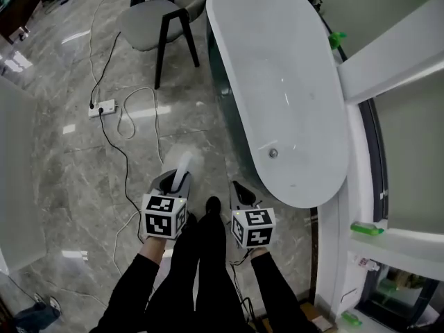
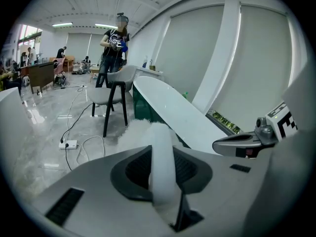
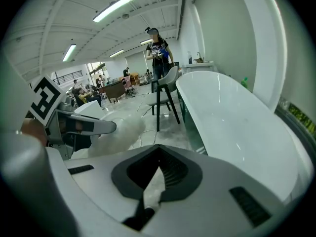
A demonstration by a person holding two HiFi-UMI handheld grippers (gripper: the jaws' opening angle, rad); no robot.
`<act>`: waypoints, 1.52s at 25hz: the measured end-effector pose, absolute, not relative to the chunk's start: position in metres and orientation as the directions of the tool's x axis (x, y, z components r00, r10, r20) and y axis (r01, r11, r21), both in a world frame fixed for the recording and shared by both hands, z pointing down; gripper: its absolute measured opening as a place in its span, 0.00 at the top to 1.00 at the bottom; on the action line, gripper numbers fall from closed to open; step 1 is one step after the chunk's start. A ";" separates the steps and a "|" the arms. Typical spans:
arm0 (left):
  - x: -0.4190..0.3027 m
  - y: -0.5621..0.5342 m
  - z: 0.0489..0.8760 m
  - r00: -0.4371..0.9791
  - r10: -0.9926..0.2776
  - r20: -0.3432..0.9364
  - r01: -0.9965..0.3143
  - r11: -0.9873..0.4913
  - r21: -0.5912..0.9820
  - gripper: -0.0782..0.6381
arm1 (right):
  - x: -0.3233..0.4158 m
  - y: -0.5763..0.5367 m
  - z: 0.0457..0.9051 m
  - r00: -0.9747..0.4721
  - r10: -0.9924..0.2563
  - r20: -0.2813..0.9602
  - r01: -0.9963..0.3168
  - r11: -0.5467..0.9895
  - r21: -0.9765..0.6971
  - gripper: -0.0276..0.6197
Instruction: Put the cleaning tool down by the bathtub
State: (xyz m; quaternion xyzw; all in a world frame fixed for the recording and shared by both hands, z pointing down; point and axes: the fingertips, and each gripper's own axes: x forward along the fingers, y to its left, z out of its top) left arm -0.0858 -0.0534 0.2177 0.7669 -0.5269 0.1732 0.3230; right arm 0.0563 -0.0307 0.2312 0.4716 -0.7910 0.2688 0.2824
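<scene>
At the bathtub's [image 1: 291, 82] foot end, left gripper [image 1: 173, 183] is clamped on the cleaning tool [image 1: 184, 164], handle pinched, fluffy head fwd over the floor [image 1: 76, 158], prob. ready to lower. Right gripper [image 1: 242, 193]: jaws pressed together, empty, idle nr the rim.

Two grippers [image 1: 173, 179] [image 1: 240, 190], one cleaning tool [image 1: 184, 165], one bathtub [image 1: 298, 82], one chair [image 1: 148, 21], one power strip [image 1: 102, 107].

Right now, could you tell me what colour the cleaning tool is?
White cleaning tool, fluffy head included; clearest in the left gripper view.
</scene>
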 end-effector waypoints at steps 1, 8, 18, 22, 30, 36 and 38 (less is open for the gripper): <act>-0.083 -0.058 0.228 0.388 -0.694 0.607 -0.919 -0.238 0.315 0.76 | 0.056 -0.036 0.242 -0.397 -0.594 0.699 -0.898 0.408 -0.164 0.96; -0.074 -0.089 0.318 0.387 -0.683 0.619 -0.918 -0.223 0.329 0.76 | 0.040 -0.070 0.332 -0.442 -0.550 0.708 -0.871 0.453 -0.191 0.96; -0.073 -0.113 0.450 0.377 -0.664 0.646 -0.920 -0.188 0.343 0.76 | 0.028 -0.105 0.453 -0.468 -0.521 0.714 -0.851 0.484 -0.204 0.96; -0.070 -0.127 0.490 0.368 -0.667 0.648 -0.925 -0.192 0.328 0.76 | 0.028 -0.120 0.489 -0.477 -0.523 0.706 -0.844 0.497 -0.202 0.96; -0.063 -0.154 0.550 0.368 -0.672 0.642 -0.927 -0.212 0.310 0.76 | 0.035 -0.147 0.552 -0.487 -0.528 0.696 -0.853 0.459 -0.248 0.96; -0.056 -0.177 0.590 0.369 -0.678 0.636 -0.927 -0.224 0.300 0.76 | 0.038 -0.175 0.584 -0.505 -0.538 0.675 -0.838 0.492 -0.235 0.96; -0.055 -0.187 0.602 0.367 -0.690 0.624 -0.929 -0.242 0.279 0.76 | 0.039 -0.182 0.595 -0.506 -0.546 0.668 -0.837 0.500 -0.225 0.96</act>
